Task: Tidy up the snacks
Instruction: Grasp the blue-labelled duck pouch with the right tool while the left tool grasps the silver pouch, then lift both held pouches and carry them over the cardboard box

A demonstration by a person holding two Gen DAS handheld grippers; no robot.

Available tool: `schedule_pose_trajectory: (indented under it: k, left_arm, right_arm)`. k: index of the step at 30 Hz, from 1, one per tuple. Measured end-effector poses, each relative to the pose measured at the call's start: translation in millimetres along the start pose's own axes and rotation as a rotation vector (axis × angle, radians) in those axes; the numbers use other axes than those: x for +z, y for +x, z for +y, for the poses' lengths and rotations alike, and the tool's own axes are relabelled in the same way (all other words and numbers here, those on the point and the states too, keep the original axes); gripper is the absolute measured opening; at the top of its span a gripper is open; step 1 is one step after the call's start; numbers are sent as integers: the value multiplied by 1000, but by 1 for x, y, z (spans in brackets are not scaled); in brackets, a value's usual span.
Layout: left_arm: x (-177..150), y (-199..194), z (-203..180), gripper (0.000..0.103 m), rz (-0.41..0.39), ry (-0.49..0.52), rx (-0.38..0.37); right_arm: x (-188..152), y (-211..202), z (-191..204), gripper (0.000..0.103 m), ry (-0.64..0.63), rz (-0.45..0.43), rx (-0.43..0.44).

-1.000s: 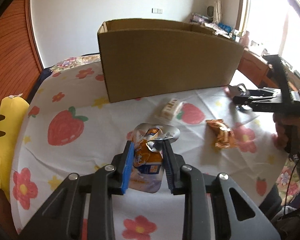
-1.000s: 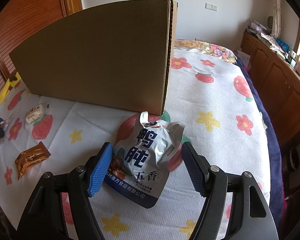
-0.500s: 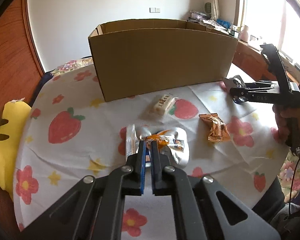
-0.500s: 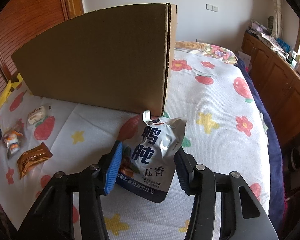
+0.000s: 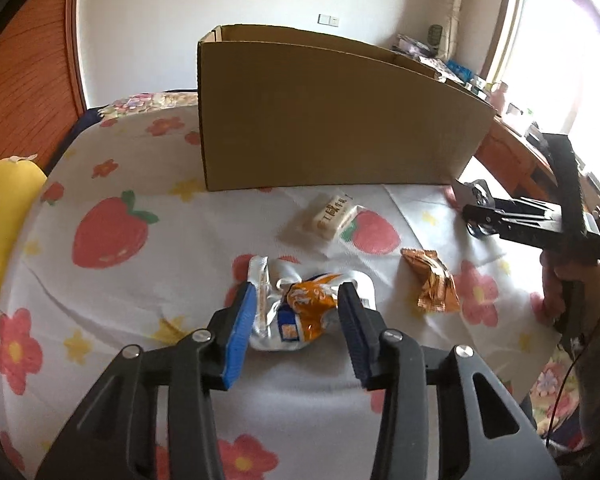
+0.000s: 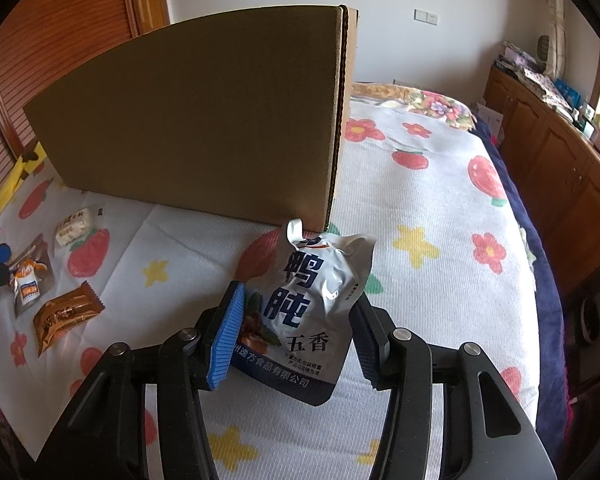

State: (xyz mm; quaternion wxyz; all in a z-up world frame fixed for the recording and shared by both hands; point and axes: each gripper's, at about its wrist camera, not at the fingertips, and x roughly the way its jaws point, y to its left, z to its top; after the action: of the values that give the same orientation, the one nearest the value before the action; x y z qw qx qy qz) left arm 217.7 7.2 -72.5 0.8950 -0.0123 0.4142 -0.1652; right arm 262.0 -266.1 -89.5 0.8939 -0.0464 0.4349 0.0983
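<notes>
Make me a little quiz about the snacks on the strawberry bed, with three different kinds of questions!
1. True or false: the left gripper is squeezed shut on the orange and silver snack.
2. What sits between the right gripper's fingers?
A. the white pouch with blue writing
B. a banana
C. a cup
3. Fill in: the big cardboard ____ stands behind the snacks.

Key:
1. False. Its jaws are apart, one on each side of the snack.
2. A
3. box
</notes>
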Motion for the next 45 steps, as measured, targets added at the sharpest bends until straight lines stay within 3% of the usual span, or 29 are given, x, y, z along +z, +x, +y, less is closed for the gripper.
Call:
schedule_pose_trajectory:
  k: [4, 5, 19, 34, 37, 45]
  left_arm:
    - [1, 10, -4, 58, 11, 12, 15]
    - [1, 13, -5, 66, 18, 20, 22]
    - [-3, 33, -25, 87, 70, 155, 70]
    - [-6, 27, -23, 88, 98, 194, 42]
    - [-11, 21, -23, 80, 98, 212, 23]
    - [-25, 10, -25, 78, 61, 199, 25]
  right_arm:
    - [1, 1, 1, 52, -5, 0, -2]
    - [0, 0, 1, 52, -6, 0, -1]
    - [2, 2, 4, 54, -15, 0, 3]
    - [1, 2, 3, 56, -17, 0, 6]
    - [1, 2, 4, 56, -17, 0, 6]
    - [1, 2, 3, 56, -20, 0, 7]
